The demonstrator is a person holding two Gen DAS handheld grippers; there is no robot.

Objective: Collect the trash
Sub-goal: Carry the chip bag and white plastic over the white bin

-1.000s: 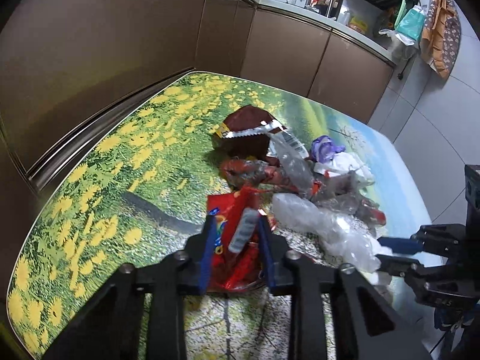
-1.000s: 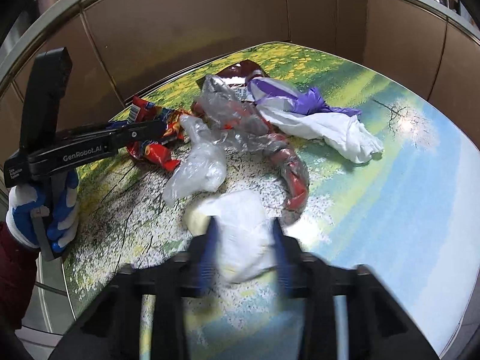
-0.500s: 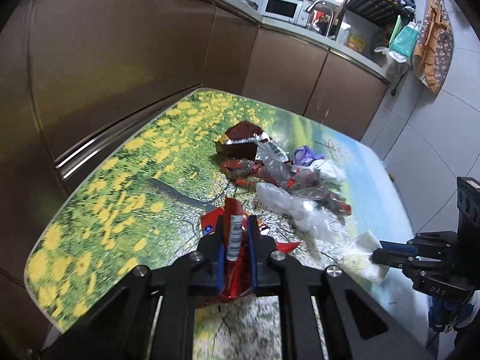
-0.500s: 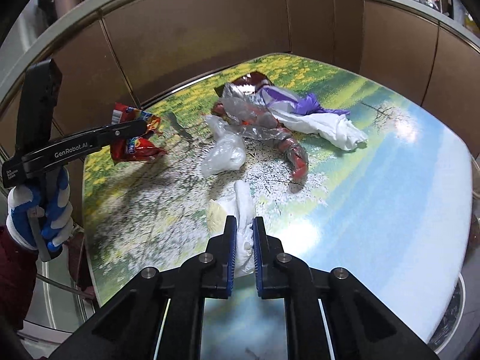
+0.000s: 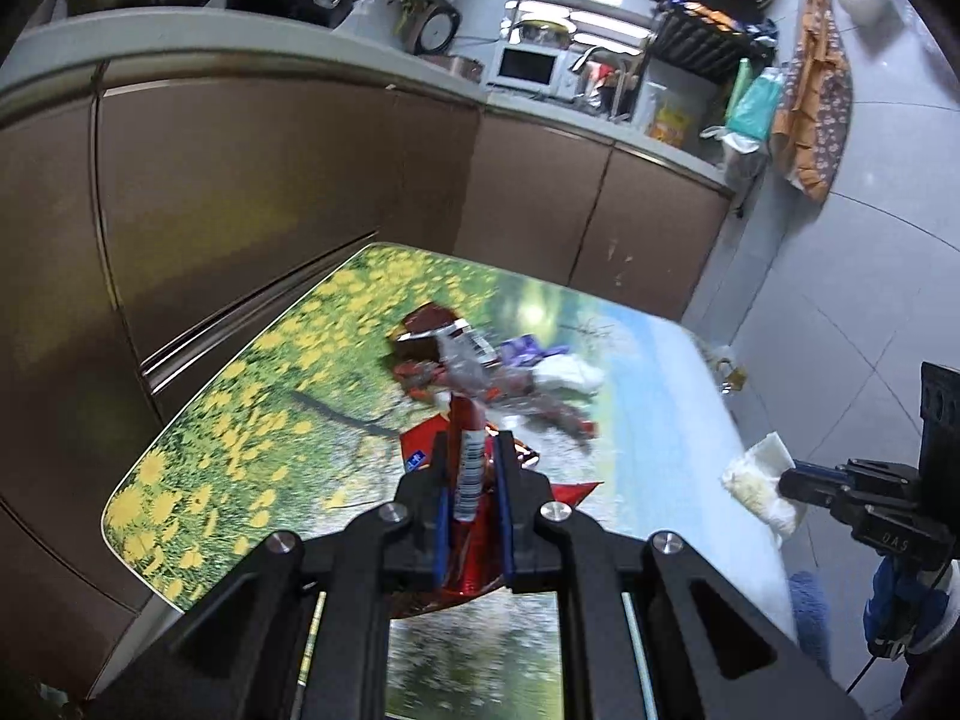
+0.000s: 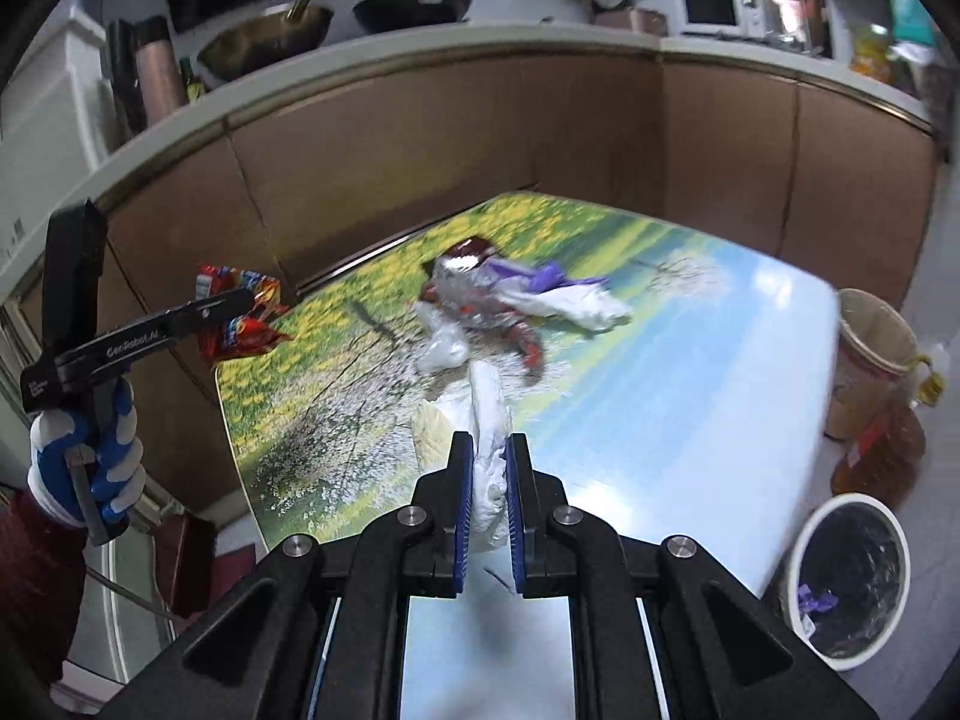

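My left gripper (image 5: pixel 471 456) is shut on a red snack wrapper (image 5: pixel 465 468) and holds it well above the table; it also shows in the right wrist view (image 6: pixel 240 324), held by the left gripper (image 6: pixel 243 306). My right gripper (image 6: pixel 487 450) is shut on a white plastic bag (image 6: pixel 487 420), also lifted; the left wrist view shows the bag (image 5: pixel 759 480) at the right gripper (image 5: pixel 792 477). A pile of trash (image 6: pixel 498 300) lies mid-table: brown bag, clear plastic, purple and white pieces.
The table (image 6: pixel 690 360) has a flower-meadow print. A white bin with a black liner (image 6: pixel 852 576) stands on the floor at its right. An oil bottle (image 6: pixel 882 444) and a beige basket (image 6: pixel 870 336) stand beside it. Brown cabinets (image 5: pixel 270 180) run behind.
Both grippers have risen and pulled back from the table with their trash. The pile looks smaller and farther away.
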